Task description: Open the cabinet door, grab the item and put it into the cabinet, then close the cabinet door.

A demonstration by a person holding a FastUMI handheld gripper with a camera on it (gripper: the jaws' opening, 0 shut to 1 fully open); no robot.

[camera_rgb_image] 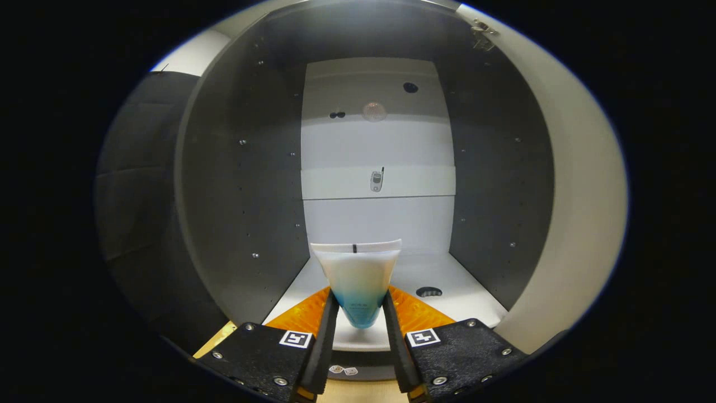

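A white tube fading to blue (358, 282) stands between the fingers of my gripper (359, 310), which is shut on it; its flat crimped end points up and away from me. The tube is held at the mouth of the open cabinet (240, 184), just over the front edge of the white bottom shelf (458, 291). The cabinet has dark grey side walls and a white back panel (377, 145). Its open door (570, 184) swings out to the right of the fingers, pale inner face toward me, with a hinge (482, 33) at the top.
A small metal fitting (376, 181) sits on the back panel's middle rail. Round holes mark the back panel (410, 87) and the shelf (428, 291). Black booth wall (140, 184) stands left of the cabinet. A wooden surface (358, 392) lies below the fingers.
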